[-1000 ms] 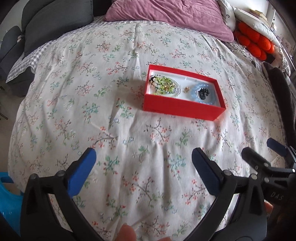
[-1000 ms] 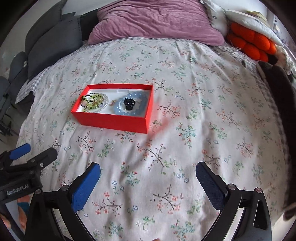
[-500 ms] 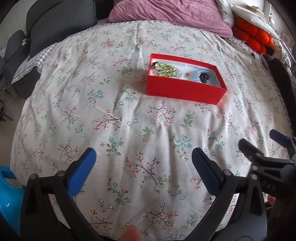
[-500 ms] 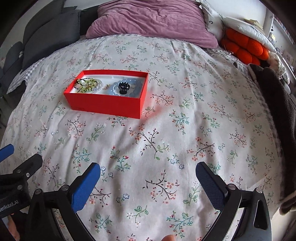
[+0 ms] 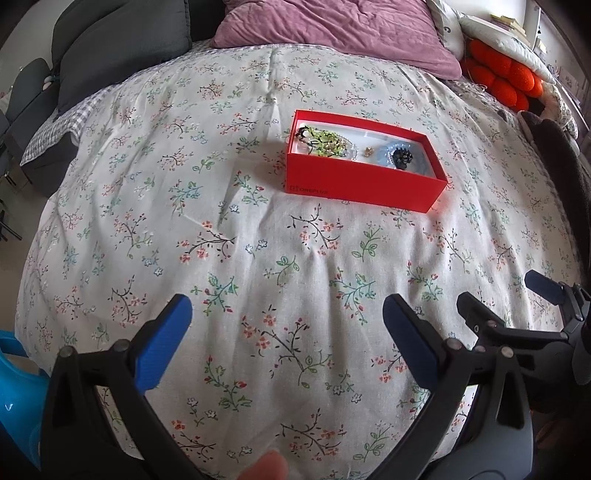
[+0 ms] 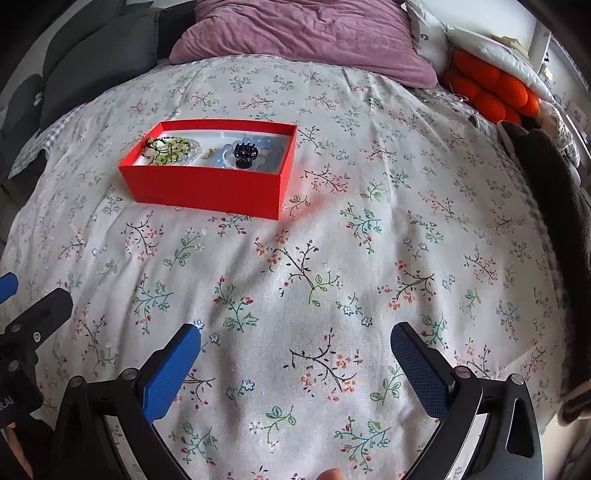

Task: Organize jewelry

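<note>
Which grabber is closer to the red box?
Hard to call, maybe the left. The red box sits ahead of it, slightly right. From the right gripper it lies ahead, off left. Both open, well short.

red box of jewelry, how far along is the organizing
Looks done: the green beaded necklace, the blue bead bracelet and a black claw clip lie inside the red box on the bedspread. In hand: nothing; the left gripper and right gripper are open and empty. Left: no loose jewelry visible outside.

Red box (image 5: 364,186); floral white bedspread (image 5: 221,229); mauve pillow (image 5: 332,29); blue claw pads (image 5: 162,343).
</note>
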Tool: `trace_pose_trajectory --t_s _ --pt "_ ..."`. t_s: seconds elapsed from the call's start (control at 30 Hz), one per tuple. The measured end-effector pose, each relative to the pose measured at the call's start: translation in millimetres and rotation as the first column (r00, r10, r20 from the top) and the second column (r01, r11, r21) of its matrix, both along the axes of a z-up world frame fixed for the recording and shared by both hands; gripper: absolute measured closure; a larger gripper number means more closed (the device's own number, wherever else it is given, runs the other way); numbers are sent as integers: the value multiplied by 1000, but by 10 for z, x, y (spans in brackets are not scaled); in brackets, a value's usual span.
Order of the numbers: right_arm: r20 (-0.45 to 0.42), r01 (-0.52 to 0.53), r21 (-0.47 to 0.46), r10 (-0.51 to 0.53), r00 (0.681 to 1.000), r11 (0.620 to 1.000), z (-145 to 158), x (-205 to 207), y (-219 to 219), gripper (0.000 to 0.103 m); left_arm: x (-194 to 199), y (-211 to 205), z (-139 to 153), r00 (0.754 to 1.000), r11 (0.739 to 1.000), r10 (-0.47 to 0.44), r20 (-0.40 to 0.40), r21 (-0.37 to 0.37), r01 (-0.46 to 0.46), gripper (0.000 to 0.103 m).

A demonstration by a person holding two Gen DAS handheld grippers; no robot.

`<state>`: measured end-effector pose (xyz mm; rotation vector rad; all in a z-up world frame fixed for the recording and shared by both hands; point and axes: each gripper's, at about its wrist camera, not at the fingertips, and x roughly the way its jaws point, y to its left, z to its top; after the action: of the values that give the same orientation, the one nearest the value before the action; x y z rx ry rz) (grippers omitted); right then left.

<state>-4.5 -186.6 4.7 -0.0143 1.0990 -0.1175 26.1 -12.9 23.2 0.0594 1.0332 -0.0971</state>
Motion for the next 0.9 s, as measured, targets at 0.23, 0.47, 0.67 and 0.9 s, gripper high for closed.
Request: trace_pose_trajectory --t_s 0.23,0.47,0.67,0.9 --pt "-4 -4 18 4 1000 1000 7 -5 -2 0 -13 -13 -13 1000 1000 -1 1 7 1 0" --pt "-3 4 29 -4 1000 1000 21 0 -22 0 -17 -18 -18 1000 1000 -1 0 7 1 0" --pt "-4 4 33 -4 1000 999 24 -1 -16 0 -16 -9 -23 1000 1000 -3 -2 5 3 0" --pt "-6 2 36 -1 1000 999 20 -1 -4 0 -16 -15 -31 1000 1000 -4 -7 1 4 0"
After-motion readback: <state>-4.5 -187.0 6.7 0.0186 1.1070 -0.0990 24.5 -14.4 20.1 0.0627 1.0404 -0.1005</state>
